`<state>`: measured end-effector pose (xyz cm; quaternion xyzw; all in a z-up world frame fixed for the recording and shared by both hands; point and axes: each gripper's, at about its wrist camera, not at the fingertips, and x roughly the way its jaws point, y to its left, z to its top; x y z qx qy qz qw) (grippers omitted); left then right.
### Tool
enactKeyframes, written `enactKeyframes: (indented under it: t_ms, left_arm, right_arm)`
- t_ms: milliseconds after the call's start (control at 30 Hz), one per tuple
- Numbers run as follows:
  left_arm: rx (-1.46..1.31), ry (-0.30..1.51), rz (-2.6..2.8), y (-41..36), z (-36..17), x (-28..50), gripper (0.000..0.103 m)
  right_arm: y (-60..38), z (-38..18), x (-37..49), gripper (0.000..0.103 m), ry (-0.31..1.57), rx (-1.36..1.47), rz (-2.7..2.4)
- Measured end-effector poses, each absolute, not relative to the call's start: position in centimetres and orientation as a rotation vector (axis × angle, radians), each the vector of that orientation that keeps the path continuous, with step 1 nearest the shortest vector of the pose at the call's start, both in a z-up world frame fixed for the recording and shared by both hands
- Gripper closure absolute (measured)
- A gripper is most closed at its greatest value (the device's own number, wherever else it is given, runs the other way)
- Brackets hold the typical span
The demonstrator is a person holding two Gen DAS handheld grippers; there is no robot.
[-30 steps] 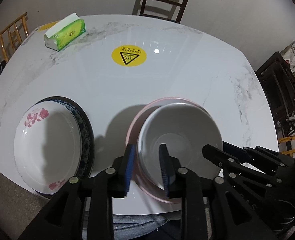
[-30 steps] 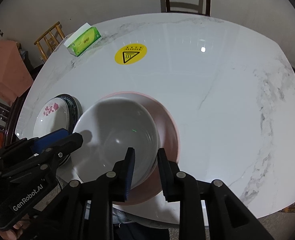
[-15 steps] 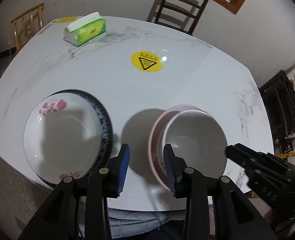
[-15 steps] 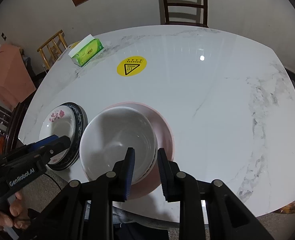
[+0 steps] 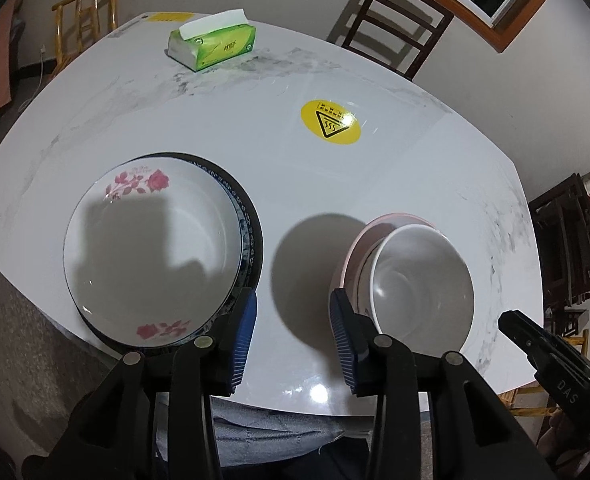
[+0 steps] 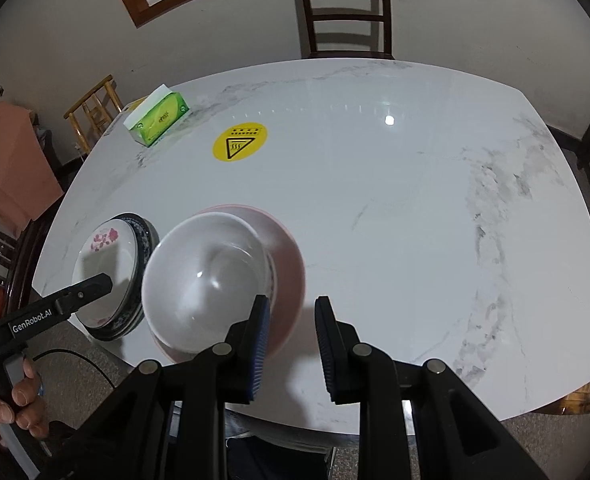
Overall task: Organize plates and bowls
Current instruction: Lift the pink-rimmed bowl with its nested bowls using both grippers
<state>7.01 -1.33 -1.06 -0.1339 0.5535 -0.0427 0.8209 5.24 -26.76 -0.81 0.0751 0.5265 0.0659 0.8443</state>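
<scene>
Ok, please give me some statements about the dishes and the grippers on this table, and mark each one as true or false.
1. The white bowl sits on the pink plate. True.
2. The rose-patterned plate lies alone on the table. False: it lies on a dark blue-rimmed plate.
3. The left gripper holds the white bowl. False: its jaws are opening and nothing is between them, only bare table.
4. The tissue box is green and stands on the far side of the table. True.
5. The right gripper holds the pink plate. False: nothing is between its jaws.
6. A yellow warning sticker is on the tabletop. True.
</scene>
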Motion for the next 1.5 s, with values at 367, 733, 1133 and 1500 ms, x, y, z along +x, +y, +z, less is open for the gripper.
enactKeyframes:
  t_ms: [367, 733, 1133, 1500]
  left_arm:
    - [-0.309, 1.230, -0.087, -1.9, -2.7, 7.6, 0.069]
    - [-0.309, 1.265, -0.067, -2.5, -4.5, 8.1, 0.070]
    - [-0.352, 1.223, -0.106, -2.2, -3.1, 7.9, 0.071]
    - [-0.334, 1.279, -0.117, -3.8, -5.2, 8.6, 0.074]
  right_arm:
    - [-27.2, -3.0, 5.6, 0.079, 1.170, 0.194, 0.130]
    - [-27.1, -5.1, 5.9, 0.079, 1.218, 0.199, 0.129]
    - [-26.9, -5.4, 6.4, 0.079, 1.220, 0.200, 0.133]
    - [-26.5, -5.9, 6.7, 0.079, 1.218, 0.177, 0.118]
